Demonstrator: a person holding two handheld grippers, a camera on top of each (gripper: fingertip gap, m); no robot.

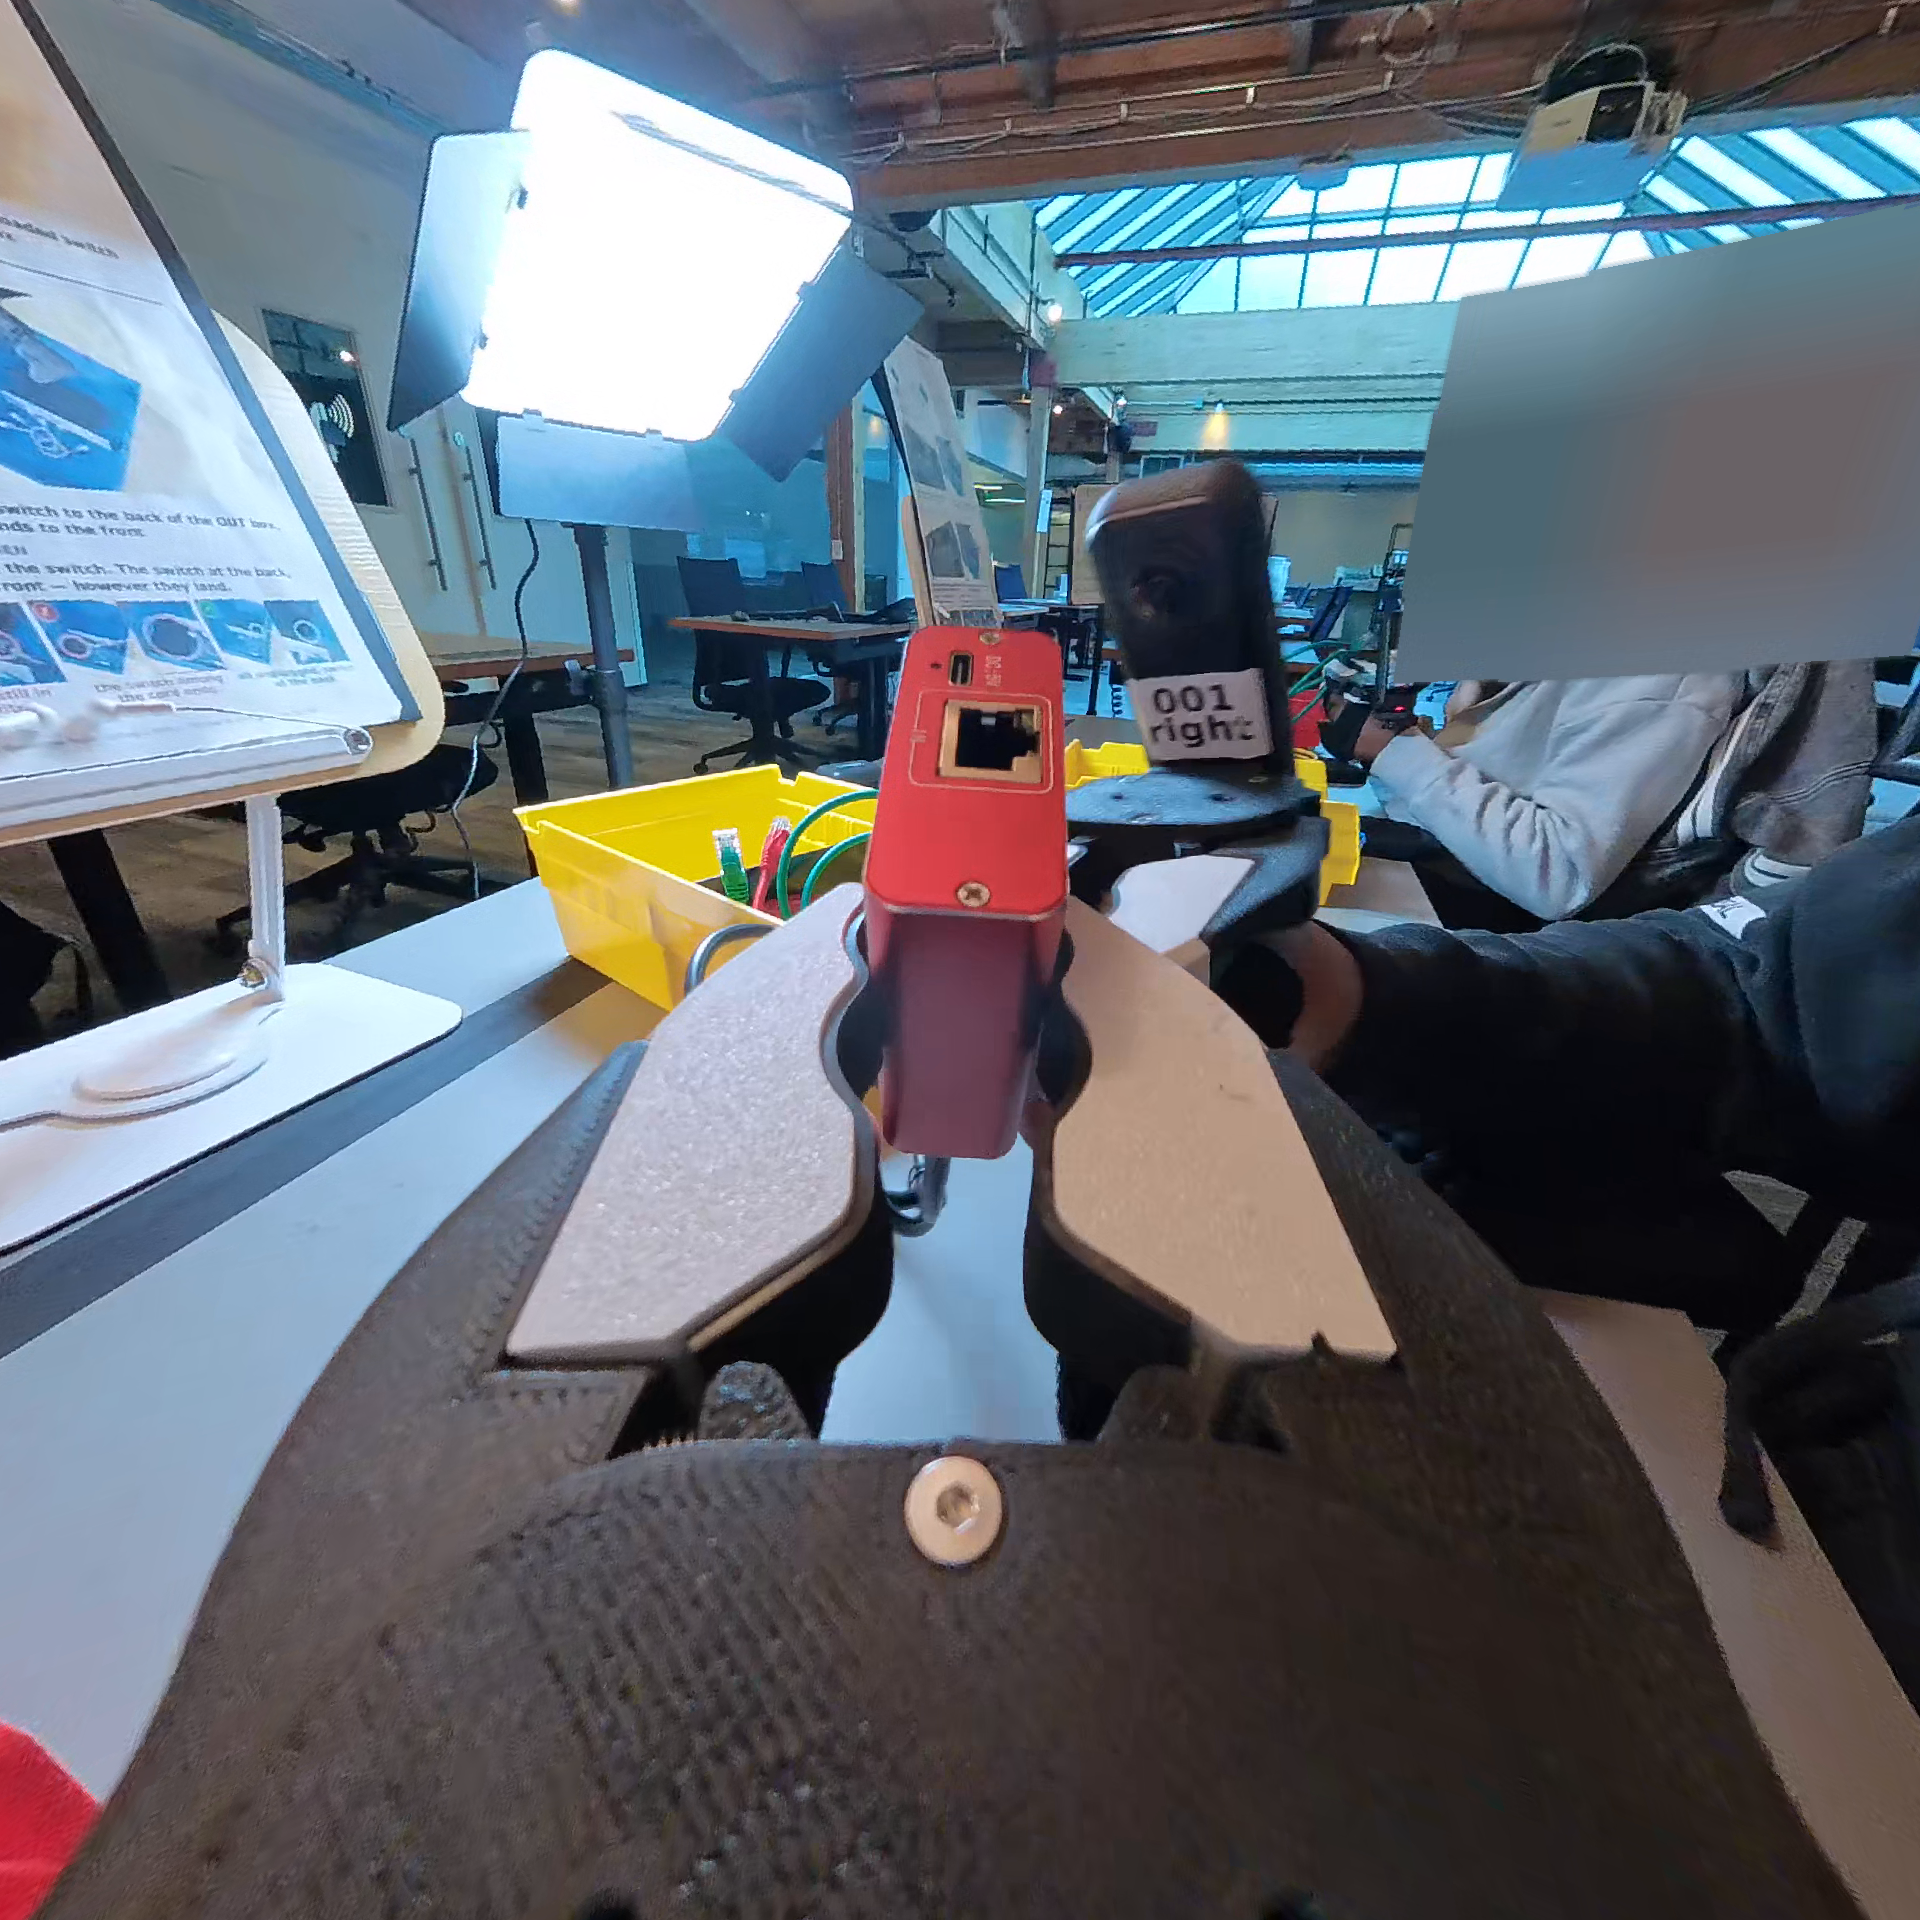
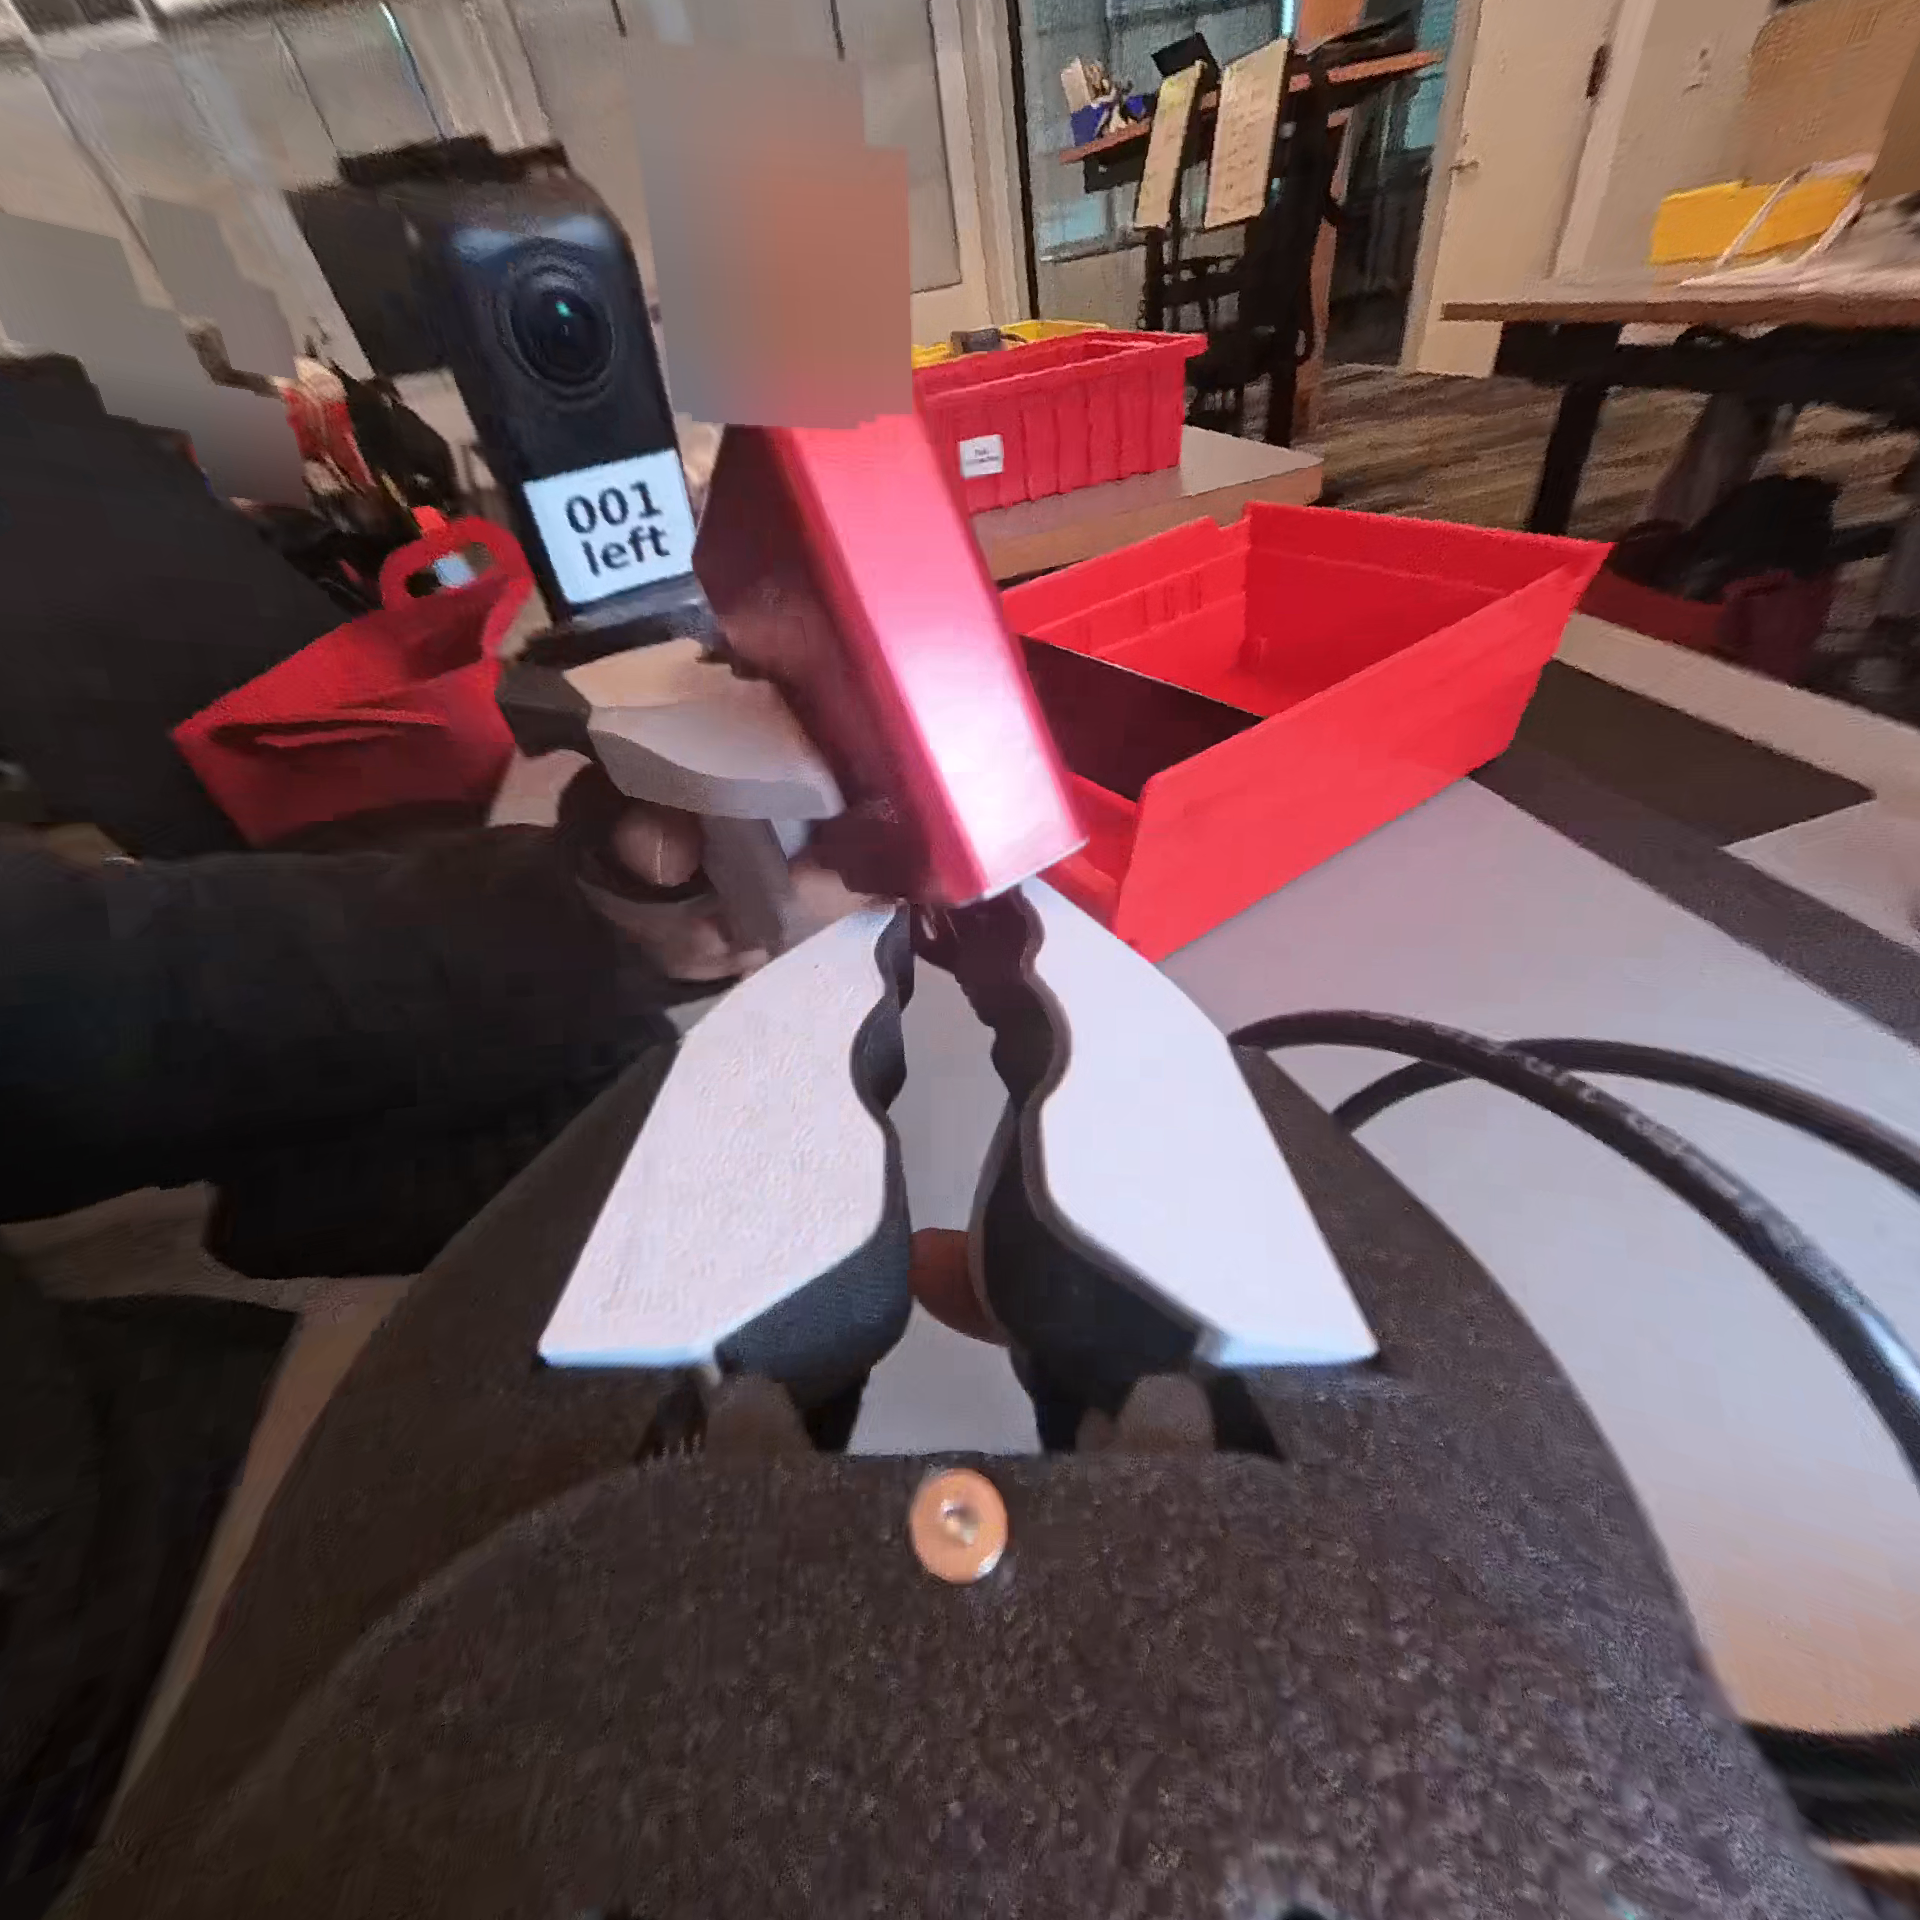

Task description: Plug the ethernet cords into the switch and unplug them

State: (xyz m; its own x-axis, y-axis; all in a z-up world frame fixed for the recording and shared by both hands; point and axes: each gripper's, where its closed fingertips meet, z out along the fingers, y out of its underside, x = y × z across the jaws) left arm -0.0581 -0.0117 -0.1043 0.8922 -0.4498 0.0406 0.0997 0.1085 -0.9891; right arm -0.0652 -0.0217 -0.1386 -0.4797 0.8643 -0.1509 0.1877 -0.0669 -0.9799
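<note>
The red switch (image 1: 966, 810) is a slim metal box that I hold upright above the table. My left gripper (image 1: 961, 935) is shut on its lower body. An empty ethernet port faces the left wrist camera. In the right wrist view the switch (image 2: 904, 644) tilts up and away, with the left gripper (image 2: 790, 800) on its side. My right gripper (image 2: 964, 920) is at the switch's lower end, its jaws nearly closed on a dark plug. A black cord (image 2: 1662, 1153) loops over the table from behind its right finger. In the left wrist view one right gripper finger (image 1: 1174, 894) shows behind the switch.
A yellow bin (image 1: 623, 862) behind the switch holds a green cord (image 1: 732, 862) and a red cord (image 1: 774, 852). A red bin (image 2: 1351, 748) stands on the table past the switch. An instruction sheet stand (image 1: 177, 520) is at the left. A seated person (image 1: 1558, 790) is at the right. Left and right tips are no more than a few centimetres apart.
</note>
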